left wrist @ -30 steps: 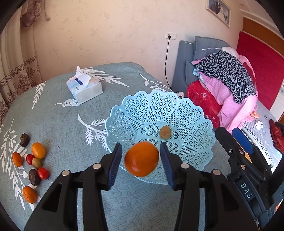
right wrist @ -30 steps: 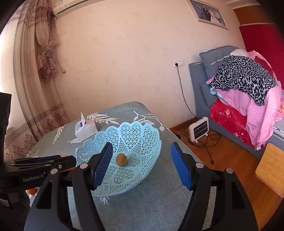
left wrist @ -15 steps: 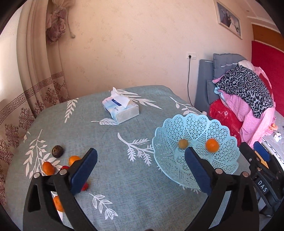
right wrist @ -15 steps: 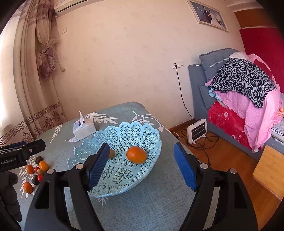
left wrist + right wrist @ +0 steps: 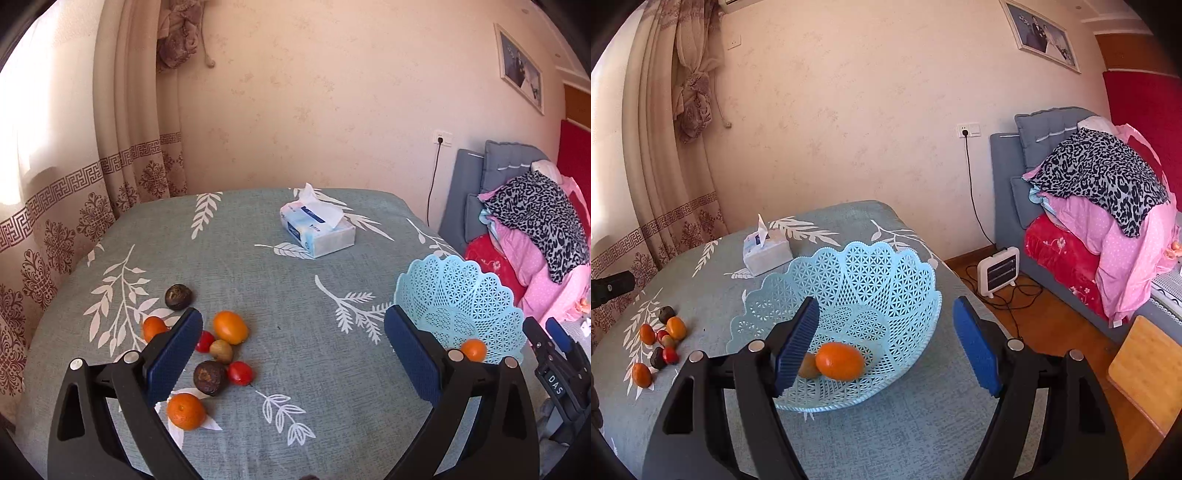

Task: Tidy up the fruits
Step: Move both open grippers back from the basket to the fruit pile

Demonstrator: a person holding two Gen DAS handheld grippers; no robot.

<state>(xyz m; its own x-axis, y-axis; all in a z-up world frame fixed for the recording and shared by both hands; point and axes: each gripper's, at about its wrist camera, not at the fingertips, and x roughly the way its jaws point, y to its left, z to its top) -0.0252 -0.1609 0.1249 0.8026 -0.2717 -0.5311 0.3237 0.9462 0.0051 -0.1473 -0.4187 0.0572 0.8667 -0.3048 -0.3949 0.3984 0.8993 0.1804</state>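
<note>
The loose fruit [image 5: 218, 350] is gathered in one cluster on the table [image 5: 295, 369], toward its left side as seen from the left wrist. Eight pieces are counted there: three oranges, an oblong orange fruit [image 5: 229, 327], two small red fruits, two dark round ones, and a small tan one [image 5: 221, 351] in the middle. The oblong fruit is laid with its long axis roughly across the view, slightly tilted.

The left hand-held gripper [image 5: 291, 354] is held above the table with its jaws spread wide and nothing between them. Its left pad is seen just over the cluster's left edge, so the fruit is judged to lie a little ahead and to the left of the gripper's centre line.

The basket [image 5: 849, 280] stands well apart to the right, with an orange [image 5: 840, 360] and a smaller tan fruit [image 5: 808, 365] already resting in it. The right hand-held gripper [image 5: 886, 347] is held over the basket, its jaws open at a moderate width and empty; from there the cluster is seen far off to the left.

The left gripper is therefore judged the nearer one for the next pick, a small leftward shift being needed first.
</note>
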